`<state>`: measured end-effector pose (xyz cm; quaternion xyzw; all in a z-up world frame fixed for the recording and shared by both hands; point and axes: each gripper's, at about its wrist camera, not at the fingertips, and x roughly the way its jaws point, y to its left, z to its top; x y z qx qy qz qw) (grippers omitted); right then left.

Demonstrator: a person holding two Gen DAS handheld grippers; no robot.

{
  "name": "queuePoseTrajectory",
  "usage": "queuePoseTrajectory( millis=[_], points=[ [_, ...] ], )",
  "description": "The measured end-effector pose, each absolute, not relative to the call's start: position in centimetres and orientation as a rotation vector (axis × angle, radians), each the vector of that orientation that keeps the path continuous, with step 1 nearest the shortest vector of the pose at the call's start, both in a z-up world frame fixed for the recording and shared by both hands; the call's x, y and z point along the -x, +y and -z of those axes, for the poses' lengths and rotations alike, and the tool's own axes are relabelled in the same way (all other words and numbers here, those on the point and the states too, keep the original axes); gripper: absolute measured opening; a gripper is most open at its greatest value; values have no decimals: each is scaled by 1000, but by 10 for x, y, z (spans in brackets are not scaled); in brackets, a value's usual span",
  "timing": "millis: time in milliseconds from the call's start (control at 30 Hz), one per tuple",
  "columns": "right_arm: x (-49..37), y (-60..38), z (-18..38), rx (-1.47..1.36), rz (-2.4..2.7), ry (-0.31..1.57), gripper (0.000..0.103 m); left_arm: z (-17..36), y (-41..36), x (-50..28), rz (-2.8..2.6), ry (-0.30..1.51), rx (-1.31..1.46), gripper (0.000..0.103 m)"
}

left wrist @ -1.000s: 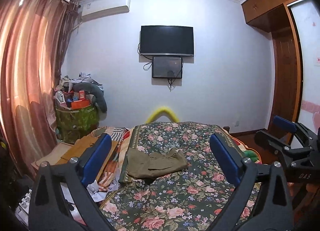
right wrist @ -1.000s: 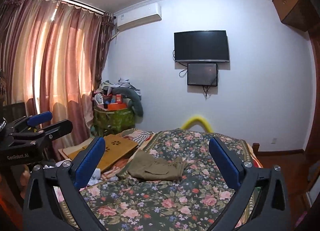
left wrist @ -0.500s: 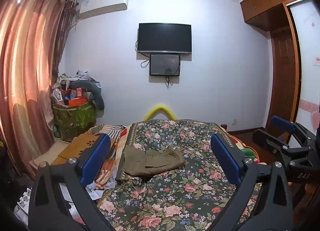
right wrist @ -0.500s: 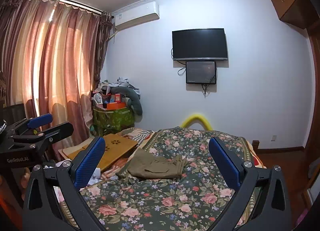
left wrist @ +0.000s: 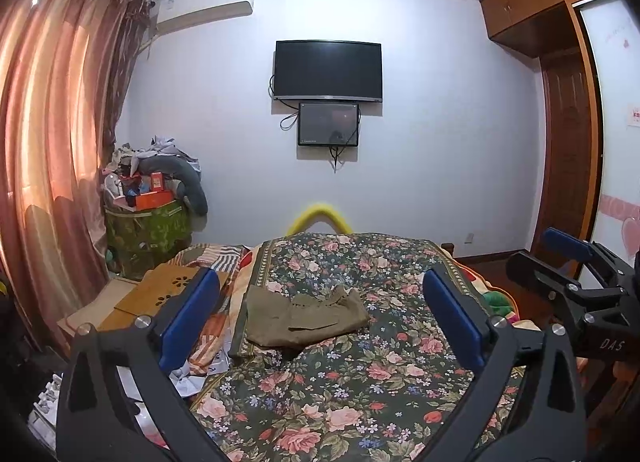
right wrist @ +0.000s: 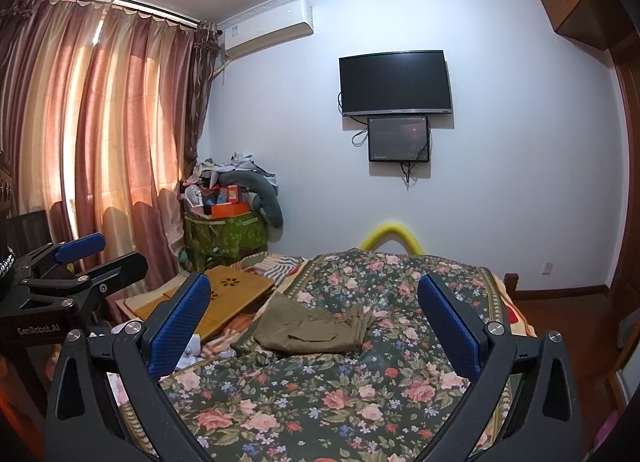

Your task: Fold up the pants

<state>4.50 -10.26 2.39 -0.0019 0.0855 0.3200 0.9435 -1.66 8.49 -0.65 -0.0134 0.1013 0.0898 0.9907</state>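
Both claws, left (left wrist: pixel 318 324) and right (right wrist: pixel 314 326), gape empty, well short of crumpled pants (left wrist: pixel 306 316) beside a wooden board (right wrist: pixel 224 296).

Both wrist views face the far wall, sharing the bed (left wrist: pixel 360 382).
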Motion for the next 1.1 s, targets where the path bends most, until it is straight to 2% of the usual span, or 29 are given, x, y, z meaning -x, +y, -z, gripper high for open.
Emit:
queuePoseTrajectory(
  millis=[1100],
  points=[
    [-43, -108, -24, -14, -645, 176, 103, 5, 83, 12, -141, 206, 35, 103]
  ],
)
